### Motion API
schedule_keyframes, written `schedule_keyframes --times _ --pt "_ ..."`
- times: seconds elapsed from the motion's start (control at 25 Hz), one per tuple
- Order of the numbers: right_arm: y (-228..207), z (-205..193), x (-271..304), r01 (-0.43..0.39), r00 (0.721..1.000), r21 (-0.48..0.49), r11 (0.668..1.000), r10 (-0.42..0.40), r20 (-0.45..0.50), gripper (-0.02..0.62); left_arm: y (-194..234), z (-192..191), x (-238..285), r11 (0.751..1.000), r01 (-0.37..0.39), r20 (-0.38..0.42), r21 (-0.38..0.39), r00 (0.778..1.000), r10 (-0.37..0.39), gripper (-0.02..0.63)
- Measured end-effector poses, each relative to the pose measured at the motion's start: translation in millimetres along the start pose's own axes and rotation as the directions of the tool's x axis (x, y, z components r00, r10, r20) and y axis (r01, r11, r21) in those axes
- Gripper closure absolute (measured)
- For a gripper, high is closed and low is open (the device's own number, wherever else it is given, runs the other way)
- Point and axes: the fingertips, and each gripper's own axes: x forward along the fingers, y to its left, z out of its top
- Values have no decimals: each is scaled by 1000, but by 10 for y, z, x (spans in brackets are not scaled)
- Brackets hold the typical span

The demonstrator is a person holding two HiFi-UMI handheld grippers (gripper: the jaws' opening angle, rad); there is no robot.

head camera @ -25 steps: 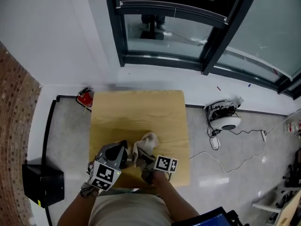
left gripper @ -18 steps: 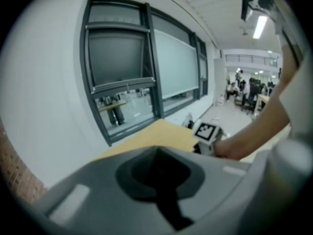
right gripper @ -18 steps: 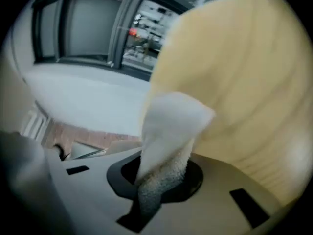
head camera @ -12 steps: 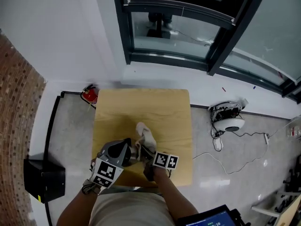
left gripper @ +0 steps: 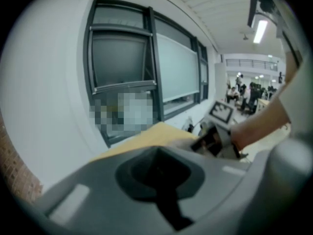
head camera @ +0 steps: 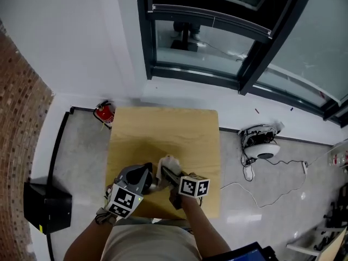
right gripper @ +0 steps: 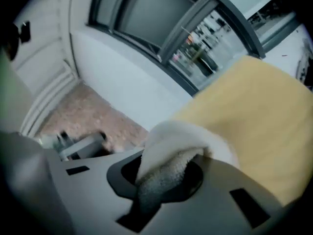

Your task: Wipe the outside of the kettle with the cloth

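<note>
Far left: brick wall, black box on the floor, red canister just beside the table's far left corner.

Left gripper: hangs over near edge of table, angled toward the other gripper. Jaws together in own view, nothing seen between them, only a dark slot in the grey body. Looks past yellow tabletop onto the other gripper's marker cube and the person's forearm, both close by.

Right gripper: sits just beside the left one, near the table's front middle. Jaws clamped on cloth, with a white fold bulging up out of the gap and a shaded grey part wedged down in the slot. Holds cloth over the tabletop; contact with the wood not clear.

Kettle not made out in any view.

Behind the table: dark-framed window along the wall. Right of the table, on the floor: white round device, cable trailing from it.
</note>
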Motion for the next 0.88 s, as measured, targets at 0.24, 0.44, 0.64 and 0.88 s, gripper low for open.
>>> schedule_keyframes --times 0.24,0.44,0.64,0.88 --pt "1094 744 655 -238 962 -547 803 119 -245 541 132 -78 -453 892 -67 -2 -448 997 73 607" --pt "816 146 766 -275 831 -594 756 -124 -543 541 85 -490 -646 641 -73 -5 -764 994 108 607" --pt "456 -156 -184 -33 916 -262 965 -75 -393 541 360 -381 -663 741 -120 65 -661 974 215 607" --pt "-30 -732 -960 104 979 361 927 -160 129 540 131 149 -283 926 -25 139 -377 987 83 607"
